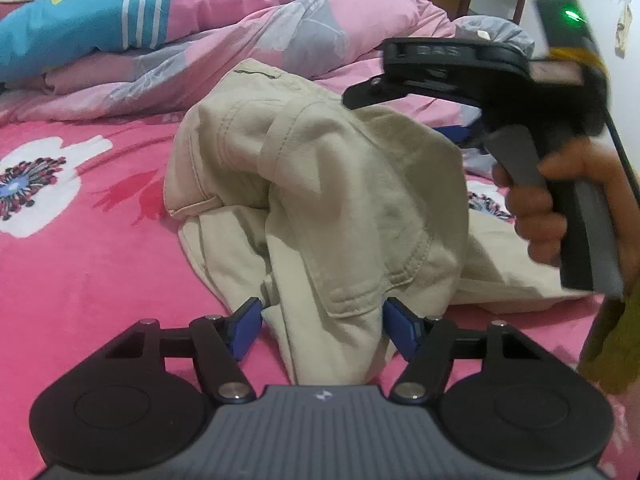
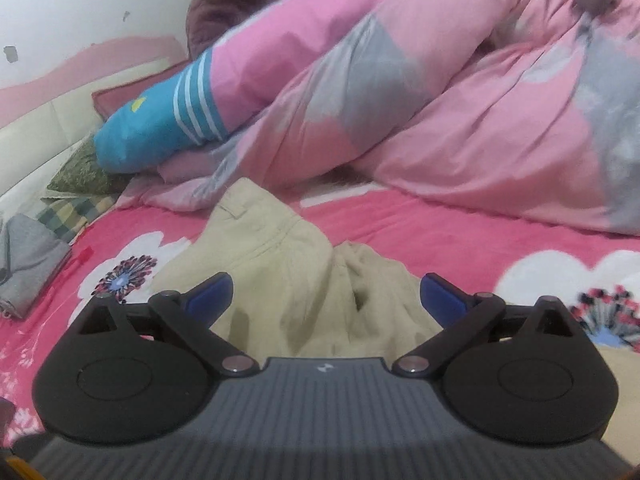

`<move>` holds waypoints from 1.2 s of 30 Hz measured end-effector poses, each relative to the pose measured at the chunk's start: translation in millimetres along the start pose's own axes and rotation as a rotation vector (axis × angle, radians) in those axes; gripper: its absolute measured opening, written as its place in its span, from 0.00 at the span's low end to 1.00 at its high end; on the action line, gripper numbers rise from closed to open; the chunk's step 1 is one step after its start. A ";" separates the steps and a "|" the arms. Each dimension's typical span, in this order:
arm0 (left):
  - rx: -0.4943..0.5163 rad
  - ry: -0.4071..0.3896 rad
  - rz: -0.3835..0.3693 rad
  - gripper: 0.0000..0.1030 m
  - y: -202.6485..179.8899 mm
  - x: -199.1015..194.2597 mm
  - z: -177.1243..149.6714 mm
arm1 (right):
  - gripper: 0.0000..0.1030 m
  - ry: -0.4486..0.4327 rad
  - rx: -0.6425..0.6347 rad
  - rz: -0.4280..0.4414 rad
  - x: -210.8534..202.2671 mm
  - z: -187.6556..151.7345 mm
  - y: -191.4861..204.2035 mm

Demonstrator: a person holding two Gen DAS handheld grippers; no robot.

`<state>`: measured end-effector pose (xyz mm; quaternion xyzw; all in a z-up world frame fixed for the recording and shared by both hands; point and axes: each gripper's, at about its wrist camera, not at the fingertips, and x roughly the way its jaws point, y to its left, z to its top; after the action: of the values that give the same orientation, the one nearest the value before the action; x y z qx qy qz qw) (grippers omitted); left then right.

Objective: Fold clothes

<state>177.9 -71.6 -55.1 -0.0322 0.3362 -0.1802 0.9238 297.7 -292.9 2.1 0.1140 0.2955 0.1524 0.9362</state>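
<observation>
- Right now a pair of beige trousers [image 1: 320, 184] lies crumpled in the middle of the left wrist view, heaped on a pink flowered bedsheet [image 1: 80, 260]
- At the bottom of that view the left gripper [image 1: 322, 326] has a hanging fold of the trousers between its blue pads [image 1: 245, 328]; the cloth fills the gap, but whether the pads truly press on it I cannot tell
- Its jaws stand partly spread, narrower than those of the other gripper
- On the right of the same frame the right gripper [image 1: 360, 94] reaches in from the side, blurred, its black tip at the top of the heap; a hand [image 1: 536, 216] wraps its grey handle
- In the right wrist view the right gripper [image 2: 326, 300] has its jaws spread wide, the trousers [image 2: 280, 264] lying beyond and below them, neither pad touching cloth
- Behind the trousers, across the upper half of both frames, a pink and grey quilt [image 2: 460, 120] is bunched up
- A blue pillow with white stripes [image 2: 168, 124] sits at the left of the quilt
- Grey folded cloth [image 2: 28, 268] lies at the left edge of the right wrist view
- A person in a purple jacket [image 2: 224, 8] sits at the top of that frame
</observation>
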 end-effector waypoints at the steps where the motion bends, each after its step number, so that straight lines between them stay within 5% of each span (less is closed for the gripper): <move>1: 0.003 0.000 0.005 0.58 -1.3 0.9 0.0 | 0.87 0.035 0.026 0.016 8.2 3.2 -4.1; 3: -0.005 0.002 -0.008 0.50 -1.8 1.9 0.9 | 0.62 0.092 0.065 0.049 17.0 4.6 -8.5; 8: 0.001 0.007 -0.011 0.36 -6.9 -4.5 1.6 | 0.17 0.123 0.039 0.060 6.1 -6.1 5.9; 11: 0.003 0.003 -0.018 0.31 -12.0 -11.2 -1.0 | 0.03 0.127 0.041 0.092 -10.9 -12.1 15.7; 19: -0.020 0.025 -0.040 0.12 -17.6 -37.0 -18.2 | 0.02 0.111 -0.030 0.116 -70.6 -36.6 56.7; 31: -0.085 -0.012 -0.010 0.12 16.9 -94.1 -36.4 | 0.00 0.121 0.020 0.211 -122.8 -99.3 82.1; 36: -0.063 -0.038 0.021 0.23 15.1 -105.5 -37.1 | 0.00 0.118 -0.042 0.121 -133.9 -119.2 95.0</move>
<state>84.3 -17.8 -22.2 -0.0613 0.3246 -0.1590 0.9304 102.6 -237.3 5.0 0.1027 0.3396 0.2213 0.9084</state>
